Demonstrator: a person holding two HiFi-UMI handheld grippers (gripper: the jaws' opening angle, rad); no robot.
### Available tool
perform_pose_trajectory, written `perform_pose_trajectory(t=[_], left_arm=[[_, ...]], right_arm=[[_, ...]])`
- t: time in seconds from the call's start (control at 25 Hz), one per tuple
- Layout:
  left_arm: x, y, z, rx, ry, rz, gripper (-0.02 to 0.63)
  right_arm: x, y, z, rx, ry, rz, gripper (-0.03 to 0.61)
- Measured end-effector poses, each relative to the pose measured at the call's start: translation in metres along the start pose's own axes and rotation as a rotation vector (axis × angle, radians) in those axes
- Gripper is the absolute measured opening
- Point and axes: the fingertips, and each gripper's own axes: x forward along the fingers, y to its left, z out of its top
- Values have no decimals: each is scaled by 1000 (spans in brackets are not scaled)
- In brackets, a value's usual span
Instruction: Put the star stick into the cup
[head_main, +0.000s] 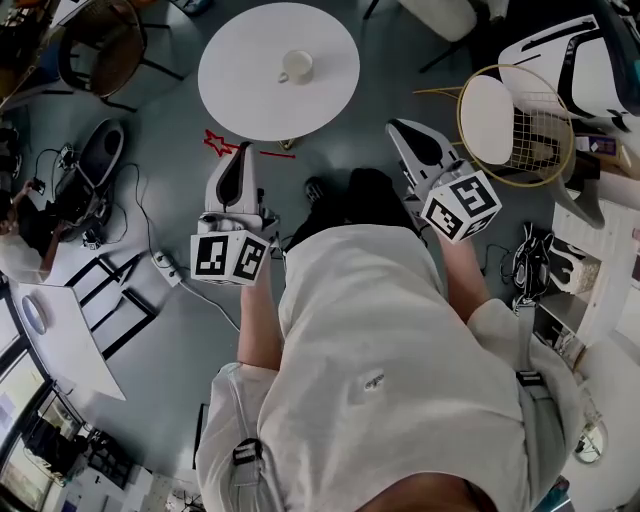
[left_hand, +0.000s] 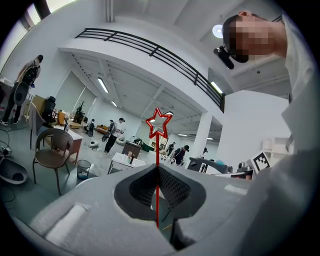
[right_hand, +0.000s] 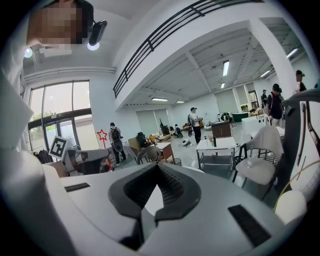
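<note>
The star stick (head_main: 222, 144) is a thin red rod with an outlined red star at its end. My left gripper (head_main: 243, 152) is shut on the rod, and the star pokes out to the left over the grey floor. In the left gripper view the star stick (left_hand: 159, 123) stands straight up between the closed jaws of the left gripper (left_hand: 157, 168). The white cup (head_main: 296, 66) sits on the round white table (head_main: 240, 90) just ahead of both grippers. My right gripper (head_main: 401, 129) hovers to the table's right, shut and empty; the right gripper (right_hand: 157, 165) shows nothing between its jaws.
A gold wire chair with a white cushion (head_main: 512, 125) stands right of the right gripper. A brown chair (head_main: 100, 45) is at the far left. A power strip and cables (head_main: 165, 268) lie on the floor at left. A white desk (head_main: 65, 345) fills the lower left.
</note>
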Motion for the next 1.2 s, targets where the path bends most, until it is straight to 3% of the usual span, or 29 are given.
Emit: perform_pose_trajectory(t=[0.36, 1.2], left_arm=[[21, 13, -3, -1, 14, 25, 12], [143, 49, 27, -14, -8, 189, 12]], right_arm=[[23, -17, 5, 18, 5, 20, 8], [171, -100, 77, -5, 37, 265, 6]])
